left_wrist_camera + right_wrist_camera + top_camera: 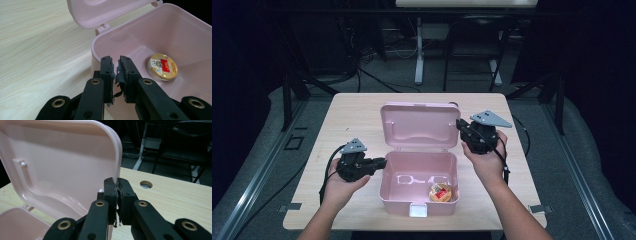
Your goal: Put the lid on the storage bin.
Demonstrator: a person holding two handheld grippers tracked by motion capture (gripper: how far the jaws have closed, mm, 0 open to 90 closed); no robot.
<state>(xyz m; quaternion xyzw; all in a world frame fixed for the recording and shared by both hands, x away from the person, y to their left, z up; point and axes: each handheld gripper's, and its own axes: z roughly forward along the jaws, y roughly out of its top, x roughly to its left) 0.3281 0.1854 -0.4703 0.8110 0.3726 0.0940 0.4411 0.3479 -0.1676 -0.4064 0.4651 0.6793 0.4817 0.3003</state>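
A pink plastic box [418,187] with rounded corners is sitting near the middle of the light wooden surface [352,120], its hinged pink lid [419,125] standing raised behind it, the inside of the lid facing the person. A small round gold tin with a red label [441,192] is lying on the floor of the box, in the front right corner as the high view shows it.

The right gripper [460,125], carried in the person's right hand [486,155], is reaching in from the right and clamping the right edge of the lid; in the right gripper view the thin pink rim is running down between the two black jaws, which are pressing on it from both sides. Beyond the lid in that view, a round hole [146,184] is showing in the surface.

The left gripper [382,162], carried in the left hand [339,185], is sitting just beside the left wall of the box, pointing toward it. In the left gripper view its jaws are standing a narrow gap apart with nothing gripped between them, only frayed bits of their own black padding hanging in the gap, their tips close to the rim of the box. The gold tin is lying farther off inside the box, well apart from those tips.
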